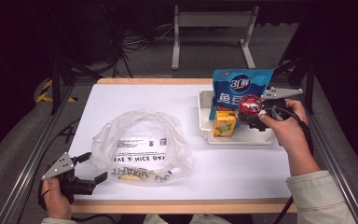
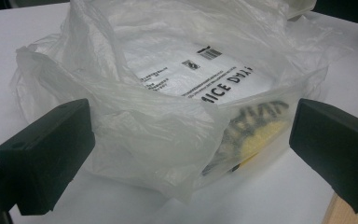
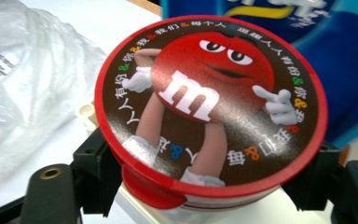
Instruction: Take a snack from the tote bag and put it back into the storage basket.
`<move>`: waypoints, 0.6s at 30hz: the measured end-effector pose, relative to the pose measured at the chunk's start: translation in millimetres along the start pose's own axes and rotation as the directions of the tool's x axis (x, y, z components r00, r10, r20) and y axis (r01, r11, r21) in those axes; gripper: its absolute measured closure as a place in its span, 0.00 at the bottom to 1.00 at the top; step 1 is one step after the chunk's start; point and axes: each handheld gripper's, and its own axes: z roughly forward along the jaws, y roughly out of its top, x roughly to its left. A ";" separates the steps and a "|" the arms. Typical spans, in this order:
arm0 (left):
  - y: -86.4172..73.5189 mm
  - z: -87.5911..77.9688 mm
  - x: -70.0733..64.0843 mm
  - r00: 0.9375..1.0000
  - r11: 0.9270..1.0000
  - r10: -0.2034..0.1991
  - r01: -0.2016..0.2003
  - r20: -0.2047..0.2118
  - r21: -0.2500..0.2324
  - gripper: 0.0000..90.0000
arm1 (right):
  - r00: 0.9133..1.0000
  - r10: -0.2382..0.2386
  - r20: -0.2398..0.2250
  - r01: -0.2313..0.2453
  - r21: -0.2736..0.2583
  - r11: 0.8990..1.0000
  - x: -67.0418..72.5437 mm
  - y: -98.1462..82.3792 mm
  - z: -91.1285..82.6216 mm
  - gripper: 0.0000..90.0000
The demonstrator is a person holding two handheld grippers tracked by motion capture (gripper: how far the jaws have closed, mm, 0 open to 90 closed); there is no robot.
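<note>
Candy tub point(image 1: 250, 105): a round tub with a red rim and a cartoon lid, clamped between the jaws of the right gripper point(image 1: 254, 113), one jaw on each side of its wall; it is held above the white tray point(image 1: 204, 122), in front of the blue pouch.
Right gripper jaws: spread wide and pressed on the tub's sides, as the right gripper view shows point(image 3: 209, 186).
Right hand point(image 1: 286, 126): wrapped round the gripper's body at the tray's right edge.
Blue pouch point(image 1: 240, 86): stands upright at the back of the tray.
Yellow carton point(image 1: 224, 124): upright in the tray, just left of and below the tub.
Plastic bag point(image 1: 142, 145): clear, crumpled, mouth open, lying on the white bench point(image 1: 233, 163) left of the tray, printed sheet visible inside.
Left gripper point(image 1: 90, 168): at the bag's near left corner, jaws apart, the bag's edge between them; pressing not seen.
Left hand point(image 1: 56, 198): at the bench's front edge.
</note>
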 end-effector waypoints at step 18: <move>-0.4 0.2 0.0 1.000 1.000 -0.002 0.002 0.000 0.002 0.01 | 0.999 0.015 0.043 -0.017 0.029 0.999 -22.7 -33.5 16.4 0.29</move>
